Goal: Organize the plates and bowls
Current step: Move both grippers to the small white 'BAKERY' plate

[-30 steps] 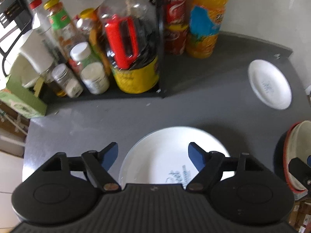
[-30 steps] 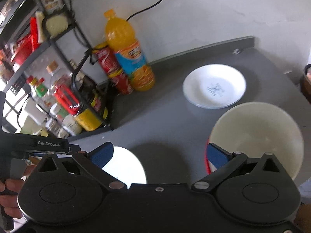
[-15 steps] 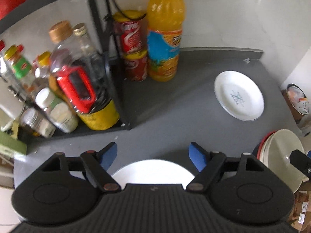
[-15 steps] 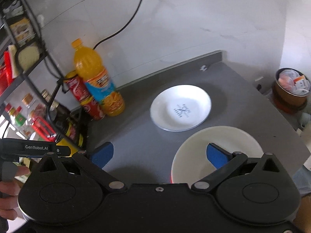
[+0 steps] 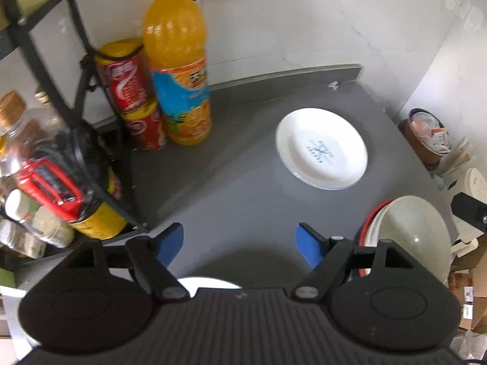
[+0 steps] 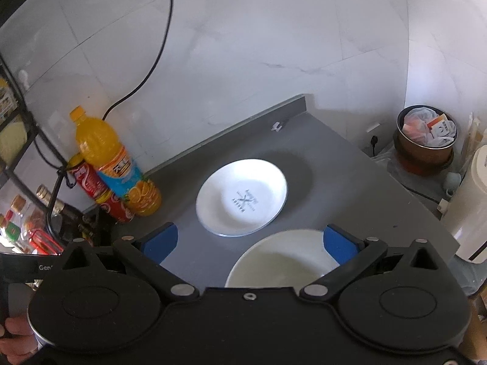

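At the far left, a black rack [image 5: 76, 97] full of jars, then two stacked red cans [image 5: 134, 97] and an orange juice bottle [image 5: 176, 70] close together on the grey counter [image 5: 231, 182]. Further right, the left hand-held gripper [image 5: 240, 240] spread wide and holding nothing, above a white plate edge [image 5: 210, 283] just under it. Then a second white plate [image 6: 242, 196] flat mid-counter, and nearest right, the right hand-held gripper [image 6: 249, 243] also spread and empty over a cream bowl [image 6: 283, 261] nested in a red-rimmed one [image 5: 369, 219].
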